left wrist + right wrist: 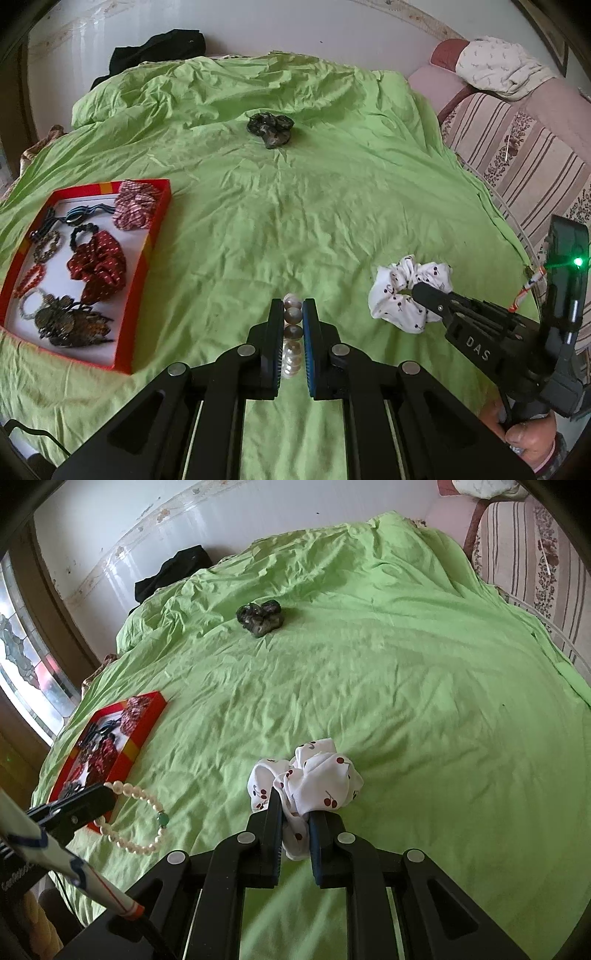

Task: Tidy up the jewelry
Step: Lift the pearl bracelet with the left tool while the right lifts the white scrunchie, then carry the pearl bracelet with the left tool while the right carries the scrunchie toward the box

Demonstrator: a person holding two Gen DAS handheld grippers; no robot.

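**Both tongs loaded, red box waiting**

The left tongs (293, 306) are clamped on a pearl bracelet (135, 814), which hangs from them just beside the near end of the red box (144, 254). The right tongs (293, 812) are clamped on a white cherry-print scrunchie (310, 775), well to the right of the box, low over the green bedsheet (295, 206). A dark scrunchie (271, 127) lies loose on the sheet, far beyond the box.

The box already holds several scrunchies and bracelets, so the step in hand looks like carrying both pieces over. Best done one at a time: bring the bracelet fully over the white floor of the box before releasing, aiming at a bare patch so the dangling loop does not catch the box rim.

The only legible writing is "DAS" on the right gripper body.
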